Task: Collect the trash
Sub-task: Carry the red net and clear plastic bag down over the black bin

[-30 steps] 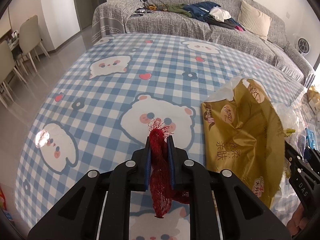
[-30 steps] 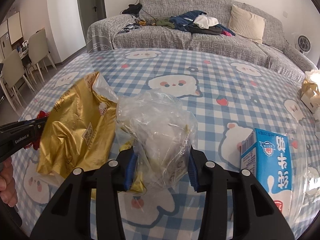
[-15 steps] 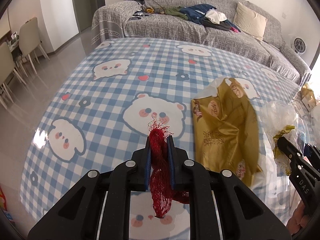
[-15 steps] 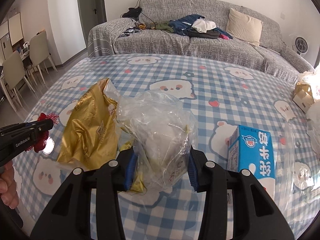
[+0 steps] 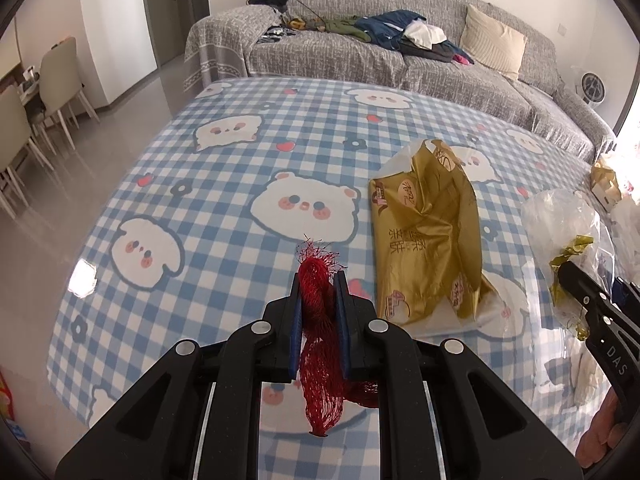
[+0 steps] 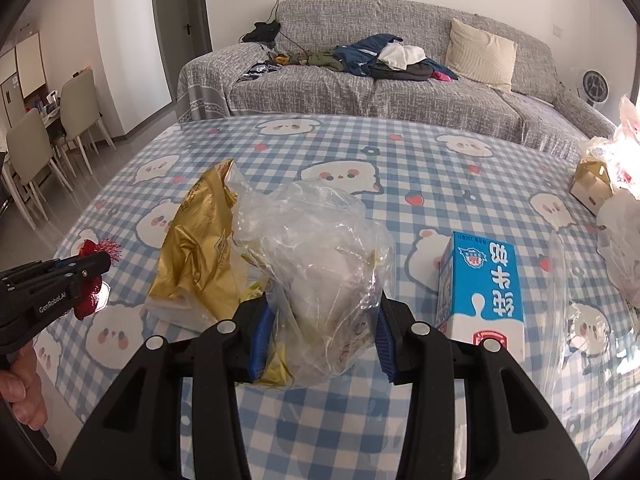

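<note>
Both claws loaded over the desk (image 5: pixel 208 184).
My left claw (image 5: pixel 318 292) pinches the red net (image 5: pixel 320 360); my right claw (image 6: pixel 320 332) squeezes a clear bag (image 6: pixel 320 248) (slippery film) whose loose contents could slide out.

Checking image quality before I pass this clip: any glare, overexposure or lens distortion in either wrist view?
Left wrist view: a bright glare spot on the checked tablecloth at left; strong fisheye bending of the sofa, dark corners. Right wrist view: the far right edge is blown out around the white bags; the clear plastic bag shows specular highlights; focus is sharp.
</note>
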The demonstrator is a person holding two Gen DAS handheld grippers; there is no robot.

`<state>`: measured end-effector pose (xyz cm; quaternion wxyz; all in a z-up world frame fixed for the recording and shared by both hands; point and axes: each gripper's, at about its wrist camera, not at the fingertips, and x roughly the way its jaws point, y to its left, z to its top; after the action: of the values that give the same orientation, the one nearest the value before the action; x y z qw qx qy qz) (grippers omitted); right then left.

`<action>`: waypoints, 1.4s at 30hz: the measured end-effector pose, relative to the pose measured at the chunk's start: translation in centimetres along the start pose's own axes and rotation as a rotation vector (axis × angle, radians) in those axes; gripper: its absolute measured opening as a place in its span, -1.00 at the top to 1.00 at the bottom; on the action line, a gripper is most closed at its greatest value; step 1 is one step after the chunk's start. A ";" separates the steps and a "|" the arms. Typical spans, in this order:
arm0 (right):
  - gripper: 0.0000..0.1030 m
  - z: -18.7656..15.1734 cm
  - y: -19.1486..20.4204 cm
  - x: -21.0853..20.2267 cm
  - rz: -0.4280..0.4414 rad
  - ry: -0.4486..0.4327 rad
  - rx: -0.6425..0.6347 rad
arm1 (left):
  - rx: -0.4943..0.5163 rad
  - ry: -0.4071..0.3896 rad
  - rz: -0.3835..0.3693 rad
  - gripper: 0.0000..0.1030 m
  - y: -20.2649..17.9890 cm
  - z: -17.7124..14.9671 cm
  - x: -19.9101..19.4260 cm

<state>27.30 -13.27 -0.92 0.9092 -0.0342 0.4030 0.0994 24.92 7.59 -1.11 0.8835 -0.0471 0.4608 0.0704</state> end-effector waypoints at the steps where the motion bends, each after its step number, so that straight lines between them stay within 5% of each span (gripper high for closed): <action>1: 0.22 -0.1 0.1 -0.1 0.000 0.000 0.000 | 0.001 0.000 0.000 0.74 0.1 -0.1 -0.1; 42: 0.21 -9.2 0.3 -9.8 -0.010 -0.019 0.035 | 0.013 0.023 -0.009 0.73 1.7 -12.1 -7.8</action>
<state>14.09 -15.75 0.15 0.9140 -0.0193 0.3957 0.0879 10.45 6.84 -1.70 0.8787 -0.0441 0.4712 0.0628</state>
